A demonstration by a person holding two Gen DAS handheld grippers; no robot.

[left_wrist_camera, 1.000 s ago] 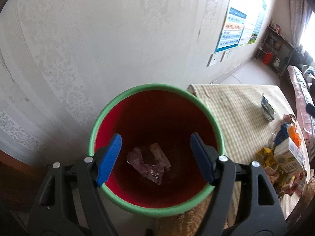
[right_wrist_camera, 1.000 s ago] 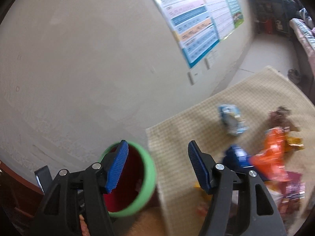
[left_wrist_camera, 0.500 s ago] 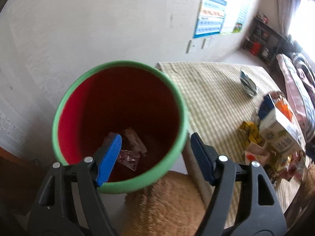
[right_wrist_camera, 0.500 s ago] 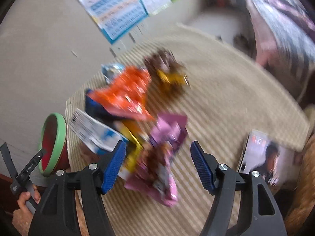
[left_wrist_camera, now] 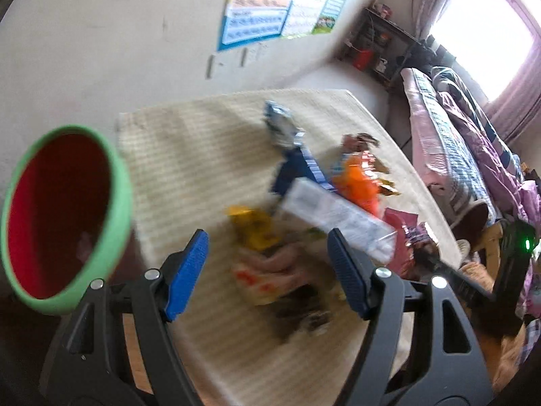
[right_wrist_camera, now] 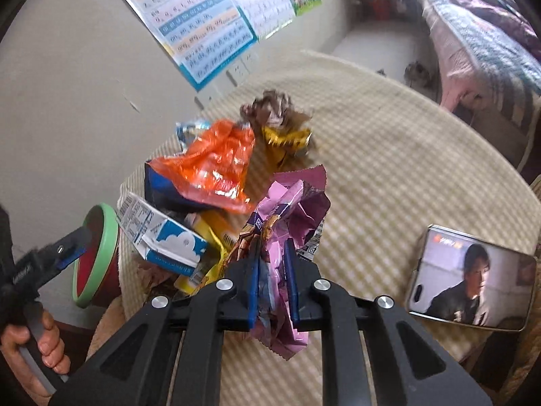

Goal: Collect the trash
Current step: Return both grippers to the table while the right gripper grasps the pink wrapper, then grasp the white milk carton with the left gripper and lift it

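My right gripper [right_wrist_camera: 273, 284] is shut on a crumpled pink-purple wrapper [right_wrist_camera: 290, 209] on the checked table [right_wrist_camera: 389, 155]. Beyond it lie an orange wrapper [right_wrist_camera: 213, 165], a blue-white milk carton [right_wrist_camera: 162, 237], yellow wrappers [right_wrist_camera: 287, 138] and a brown wrapper [right_wrist_camera: 270, 108]. My left gripper [left_wrist_camera: 268, 270] is open and empty above a pink-white wrapper [left_wrist_camera: 270, 270]; the carton [left_wrist_camera: 338, 220] and the orange wrapper [left_wrist_camera: 358, 182] lie past it. The red bin with a green rim [left_wrist_camera: 61, 216] stands at the table's left edge; it also shows in the right wrist view [right_wrist_camera: 98, 257].
A phone with a lit screen [right_wrist_camera: 473, 284] lies on the table at the right. A wall with posters [right_wrist_camera: 203, 44] is behind the table. A bed with blankets [left_wrist_camera: 466, 142] stands to the right. The left gripper appears in the right wrist view [right_wrist_camera: 50, 257].
My right gripper came down and shut on the pink-purple wrapper. My left gripper swung right from over the bin to over the trash pile, still open.
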